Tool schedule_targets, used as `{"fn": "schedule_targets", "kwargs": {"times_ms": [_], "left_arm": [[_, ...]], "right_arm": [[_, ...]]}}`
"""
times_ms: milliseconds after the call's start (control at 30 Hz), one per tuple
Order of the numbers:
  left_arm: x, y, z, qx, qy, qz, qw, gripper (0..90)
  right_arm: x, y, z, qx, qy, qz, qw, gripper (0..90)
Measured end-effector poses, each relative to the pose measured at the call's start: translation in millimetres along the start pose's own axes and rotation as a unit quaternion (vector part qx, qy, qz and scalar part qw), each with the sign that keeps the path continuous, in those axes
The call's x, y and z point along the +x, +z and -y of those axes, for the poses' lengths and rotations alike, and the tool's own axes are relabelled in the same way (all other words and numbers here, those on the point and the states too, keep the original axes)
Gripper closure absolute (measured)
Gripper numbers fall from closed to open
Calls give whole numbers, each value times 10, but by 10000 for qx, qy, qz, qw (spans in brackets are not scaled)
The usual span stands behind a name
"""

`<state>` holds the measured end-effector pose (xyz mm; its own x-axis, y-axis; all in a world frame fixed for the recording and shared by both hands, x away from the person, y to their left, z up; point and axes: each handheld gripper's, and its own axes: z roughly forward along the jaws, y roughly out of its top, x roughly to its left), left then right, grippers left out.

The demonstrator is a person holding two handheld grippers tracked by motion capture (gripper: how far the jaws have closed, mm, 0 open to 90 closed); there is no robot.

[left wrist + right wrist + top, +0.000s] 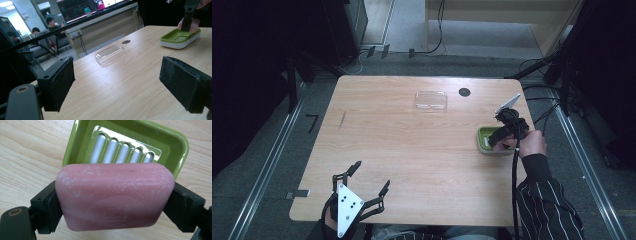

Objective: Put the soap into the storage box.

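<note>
The right claw (115, 202) is clamped on a pink bar of soap (115, 196); its two black jaws press on the short ends of the bar, one on each side. The soap hangs just above the green soap dish (172, 138), over the near edge of it, and I cannot tell if the bar touches the dish. The surface of the soap has whitish dry marks. Inside the dish there is a row of slots, and white shows through them. In the high view the right claw (501, 141) is over the same dish (484, 141), which stands close to the right edge of the wooden surface (412, 150), and the person's hand (532, 142) holds the tool from the right side of the dish, with a striped sleeve (547, 200) behind it. In the left gripper view the dish (180, 38) shows a green top part on a white base. The left claw (369, 187) is well apart from the dish, near the front left corner of the surface, and its jaws stand wide apart with nothing between them. A clear plastic lid (431, 100) lies flat on the surface, to the left of the dish and farther from the person, well apart from it. A small dark round hole (464, 92) is just beside the lid, between the lid and the far right corner.
</note>
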<state>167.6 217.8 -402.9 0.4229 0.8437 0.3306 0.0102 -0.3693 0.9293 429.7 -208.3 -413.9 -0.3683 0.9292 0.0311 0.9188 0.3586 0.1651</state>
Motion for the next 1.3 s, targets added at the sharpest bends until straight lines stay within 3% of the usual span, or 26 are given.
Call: {"fn": "schedule_targets", "kwargs": {"times_ms": [1300], "left_arm": [[-6,4,-1,-1,9,3,10000,131]], "right_arm": [[-83,179,-154,-45,421,-60,9991,139]]}}
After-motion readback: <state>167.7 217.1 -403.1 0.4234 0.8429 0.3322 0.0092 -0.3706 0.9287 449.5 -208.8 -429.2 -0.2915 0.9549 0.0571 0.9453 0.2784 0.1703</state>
